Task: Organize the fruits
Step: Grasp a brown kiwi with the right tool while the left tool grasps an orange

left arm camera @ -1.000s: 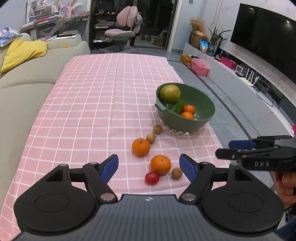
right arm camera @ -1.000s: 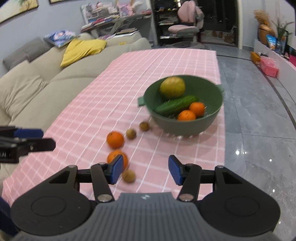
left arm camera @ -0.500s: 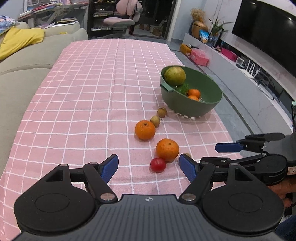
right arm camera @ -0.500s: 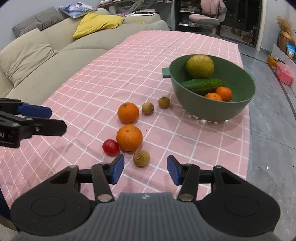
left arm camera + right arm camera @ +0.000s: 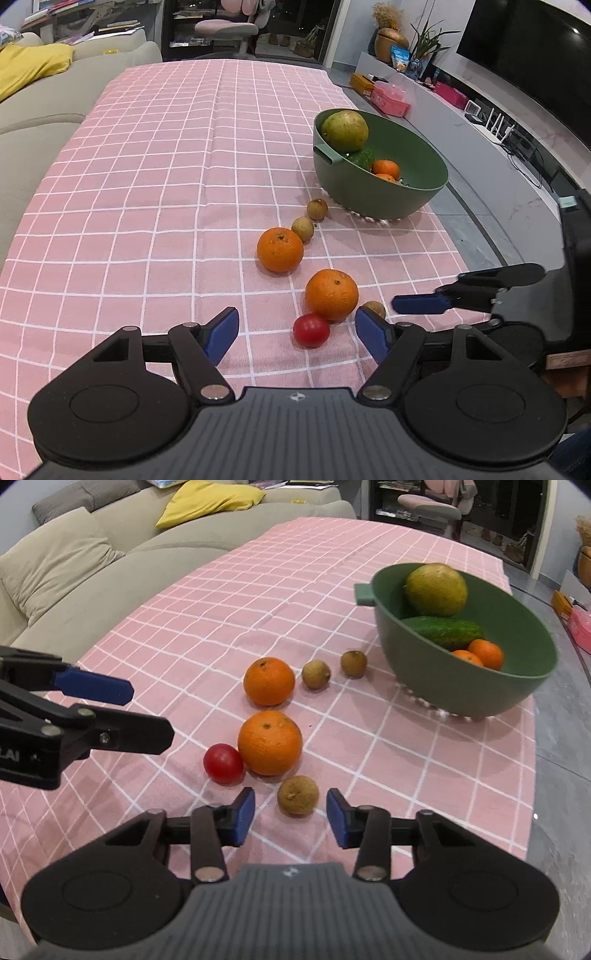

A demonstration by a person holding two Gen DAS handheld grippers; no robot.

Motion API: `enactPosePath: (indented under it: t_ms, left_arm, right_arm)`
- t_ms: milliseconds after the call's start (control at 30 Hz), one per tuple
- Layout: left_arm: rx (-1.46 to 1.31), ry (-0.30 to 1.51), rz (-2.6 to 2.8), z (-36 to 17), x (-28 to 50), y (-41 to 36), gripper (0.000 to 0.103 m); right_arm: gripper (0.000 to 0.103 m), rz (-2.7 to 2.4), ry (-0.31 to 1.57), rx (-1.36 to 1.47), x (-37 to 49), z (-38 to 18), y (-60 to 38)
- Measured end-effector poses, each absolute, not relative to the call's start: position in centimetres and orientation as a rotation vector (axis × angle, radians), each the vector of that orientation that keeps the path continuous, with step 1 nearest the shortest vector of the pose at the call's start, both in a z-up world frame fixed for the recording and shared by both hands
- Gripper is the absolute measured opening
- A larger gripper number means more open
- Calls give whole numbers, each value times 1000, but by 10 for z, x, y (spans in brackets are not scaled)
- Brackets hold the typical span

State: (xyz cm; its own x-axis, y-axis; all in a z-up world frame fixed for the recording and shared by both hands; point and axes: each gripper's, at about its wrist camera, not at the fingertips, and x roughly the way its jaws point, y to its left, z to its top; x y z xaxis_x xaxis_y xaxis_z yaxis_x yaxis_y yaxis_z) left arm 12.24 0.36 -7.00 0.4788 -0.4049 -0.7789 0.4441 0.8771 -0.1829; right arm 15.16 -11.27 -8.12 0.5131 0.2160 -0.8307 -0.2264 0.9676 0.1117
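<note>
Pink checked tablecloth, green bowl beside scattered oranges

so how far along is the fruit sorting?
Partly done. The green bowl already holds a large yellow-green fruit, a cucumber and two small oranges. Nothing is gripped: the right gripper, jaws just closing, straddles a small brown fruit; the left gripper is open near the tomato. Six pieces remain on the cloth.

R gripper jaws just been closing, small brown fruit just ahead btwn tips, untouched. Orange & red tomato beyond-left; L gripper far left.
</note>
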Motion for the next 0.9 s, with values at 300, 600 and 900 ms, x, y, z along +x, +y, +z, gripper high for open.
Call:
enactPosePath:
  t_ms: [300, 600, 900]
  left_arm:
    - [44, 959, -519, -79, 129, 2, 85]
    - [66, 972, -551, -87, 130, -16, 85]
    - [132, 982, -567, -100, 149, -45, 84]
  right_arm:
    - [23, 273, 1032, -23, 163, -94, -108]
    - [23, 221, 1038, 15, 160, -91, -129]
    - [23, 130, 1049, 76, 160, -90, -161]
